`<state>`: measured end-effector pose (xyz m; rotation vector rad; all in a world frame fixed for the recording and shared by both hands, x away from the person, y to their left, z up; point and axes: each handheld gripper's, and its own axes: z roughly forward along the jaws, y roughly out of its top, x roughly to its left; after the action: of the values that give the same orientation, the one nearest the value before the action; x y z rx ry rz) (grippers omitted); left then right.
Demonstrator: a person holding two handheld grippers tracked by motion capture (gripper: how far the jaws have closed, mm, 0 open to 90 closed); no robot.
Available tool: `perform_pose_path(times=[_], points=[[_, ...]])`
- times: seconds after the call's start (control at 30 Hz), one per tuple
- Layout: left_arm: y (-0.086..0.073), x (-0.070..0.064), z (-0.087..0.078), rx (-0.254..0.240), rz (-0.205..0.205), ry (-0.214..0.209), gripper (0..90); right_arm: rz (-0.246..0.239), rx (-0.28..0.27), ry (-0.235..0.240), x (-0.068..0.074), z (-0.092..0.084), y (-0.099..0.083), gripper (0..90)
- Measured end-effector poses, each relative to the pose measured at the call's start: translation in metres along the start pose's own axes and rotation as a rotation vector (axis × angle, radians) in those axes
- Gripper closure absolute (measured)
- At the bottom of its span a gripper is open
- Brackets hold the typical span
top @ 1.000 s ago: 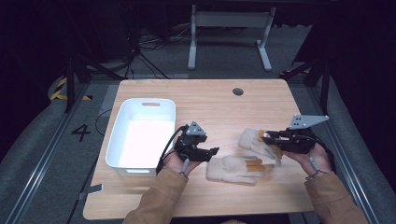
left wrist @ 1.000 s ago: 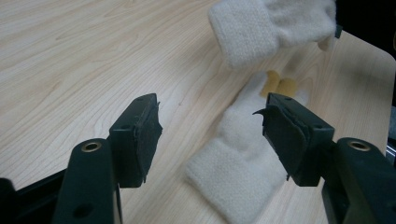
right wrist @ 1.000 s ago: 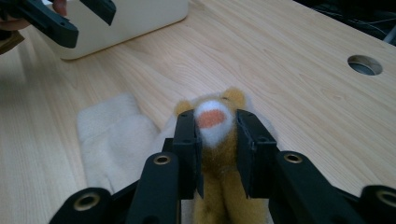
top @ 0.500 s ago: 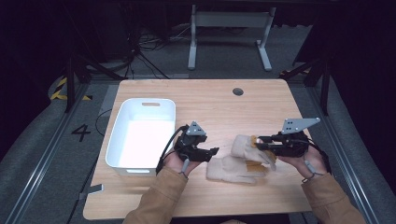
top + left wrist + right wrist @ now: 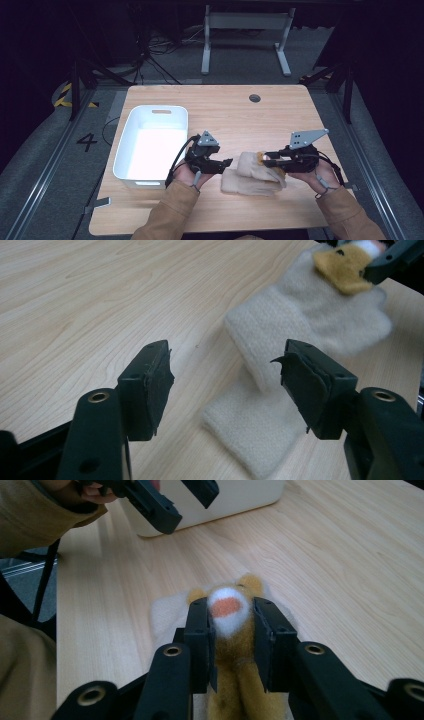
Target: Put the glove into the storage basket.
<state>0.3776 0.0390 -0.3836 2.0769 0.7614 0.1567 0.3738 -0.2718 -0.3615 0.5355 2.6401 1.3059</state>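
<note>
Two cream knitted mittens lie at the table's front middle, the upper mitten point(image 5: 251, 164) point(image 5: 310, 315) partly across the lower mitten point(image 5: 245, 185) point(image 5: 250, 425). The upper one carries a yellow plush animal head point(image 5: 227, 607) point(image 5: 345, 265). My right gripper point(image 5: 265, 159) point(image 5: 230, 625) is shut on that plush head, with the mitten's cream body point(image 5: 165, 615) trailing below. Just left of the mittens' cuffs, my left gripper point(image 5: 227, 164) point(image 5: 227, 385) stands open with nothing between its jaws, a little above the table.
A white plastic bin point(image 5: 150, 145) point(image 5: 240, 495) sits at the left of the wooden table point(image 5: 240, 115), close beside the left hand. A round cable hole point(image 5: 254, 98) lies at the far edge. Table legs and cables stand on the dark floor behind.
My right gripper has moved left, towards the left gripper, dragging the upper mitten with it over the lower one. The left gripper has stayed where it was.
</note>
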Motion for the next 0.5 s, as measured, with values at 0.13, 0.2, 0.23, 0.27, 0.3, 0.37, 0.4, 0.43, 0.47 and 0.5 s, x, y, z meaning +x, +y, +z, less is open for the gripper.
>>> perform_pose_path(times=[0.13,0.2,0.23,0.27,0.3,0.37,0.4,0.43,0.47,0.5], points=[[-0.002,0.000,-0.001,0.003,-0.005,0.005,37.2,-0.008,0.009,0.027,0.003,0.008,0.002,70.7],[-0.002,0.001,-0.002,0.002,-0.006,0.007,37.2,-0.015,0.011,0.037,0.005,0.011,0.002,70.7],[-0.002,0.000,-0.002,0.003,-0.009,0.007,37.2,-0.016,0.012,0.040,0.006,0.013,0.003,70.7],[-0.003,0.001,-0.002,0.003,-0.009,0.007,37.2,-0.023,0.013,0.044,0.007,0.014,0.003,70.7],[-0.003,0.001,-0.002,0.003,-0.011,0.005,37.2,-0.026,0.012,0.046,0.008,0.016,0.003,70.7],[-0.003,0.001,-0.001,0.005,-0.008,0.003,37.2,-0.033,0.014,0.062,0.009,0.019,0.004,70.7],[-0.003,0.001,-0.001,0.008,-0.004,0.002,37.2,-0.039,0.018,0.066,0.010,0.020,0.004,70.7],[-0.003,0.001,-0.001,0.006,-0.004,0.002,37.1,-0.040,0.016,0.068,0.011,0.022,0.004,70.7],[-0.003,0.000,-0.001,0.006,-0.006,0.002,37.1,-0.041,0.018,0.076,0.012,0.023,0.004,70.7],[-0.003,0.000,-0.001,0.006,-0.008,0.002,37.2,-0.043,0.018,0.081,0.013,0.024,0.004,70.6]])
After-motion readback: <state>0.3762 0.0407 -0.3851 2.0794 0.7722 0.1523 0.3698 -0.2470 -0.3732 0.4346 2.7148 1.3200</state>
